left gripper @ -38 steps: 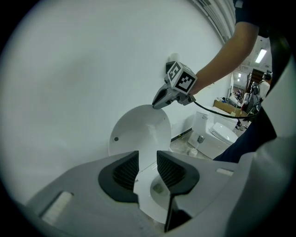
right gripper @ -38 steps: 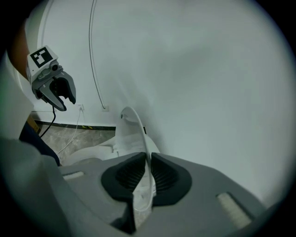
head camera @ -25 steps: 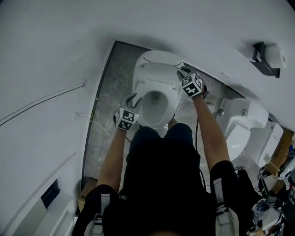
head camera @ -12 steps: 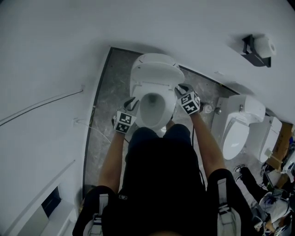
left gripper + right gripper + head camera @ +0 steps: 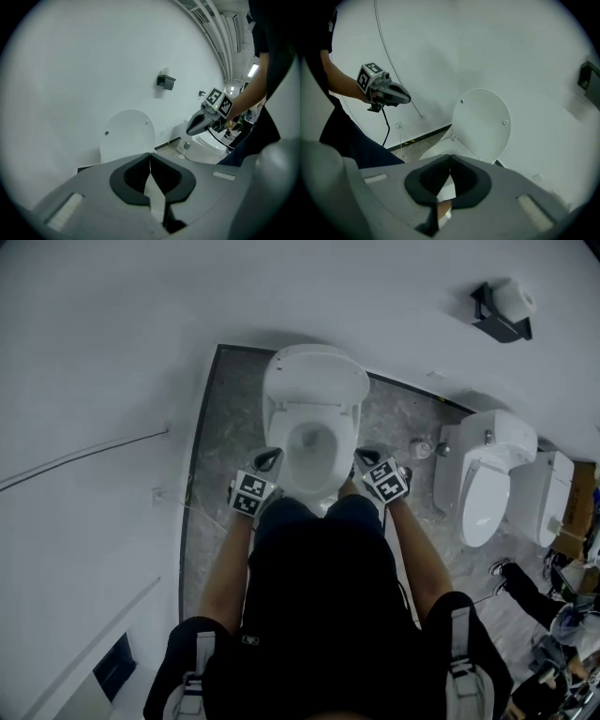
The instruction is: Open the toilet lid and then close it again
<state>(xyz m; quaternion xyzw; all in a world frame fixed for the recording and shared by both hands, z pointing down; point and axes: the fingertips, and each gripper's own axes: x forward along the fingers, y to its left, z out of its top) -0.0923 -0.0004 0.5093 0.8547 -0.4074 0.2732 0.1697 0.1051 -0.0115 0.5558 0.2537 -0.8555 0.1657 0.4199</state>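
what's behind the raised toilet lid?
Only the plain white wall shows around the raised lid; nothing sticks out above or beside it. Whatever sits directly behind the lid, and whether it touches the wall, is covered.

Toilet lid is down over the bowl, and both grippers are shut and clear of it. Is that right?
No: the toilet lid is up, leaning back at the wall, as the head view shows. The left gripper and right gripper are shut and clear of it.
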